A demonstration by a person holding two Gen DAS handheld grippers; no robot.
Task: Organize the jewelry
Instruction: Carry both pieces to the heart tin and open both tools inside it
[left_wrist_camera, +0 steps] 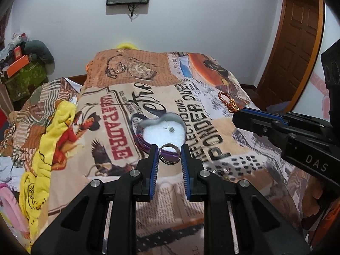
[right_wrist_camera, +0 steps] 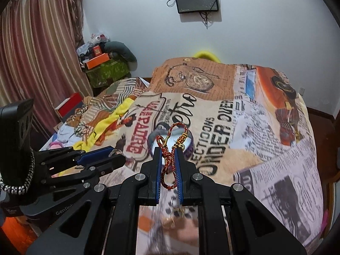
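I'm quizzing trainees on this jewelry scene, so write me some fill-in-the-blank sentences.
1. The left hand-held gripper holds a silver metal ____.
2. The right hand-held gripper pinches a red-and-gold braided ____.
3. The open box on the printed blanket is ____-shaped.

Missing words: ring; cord; heart
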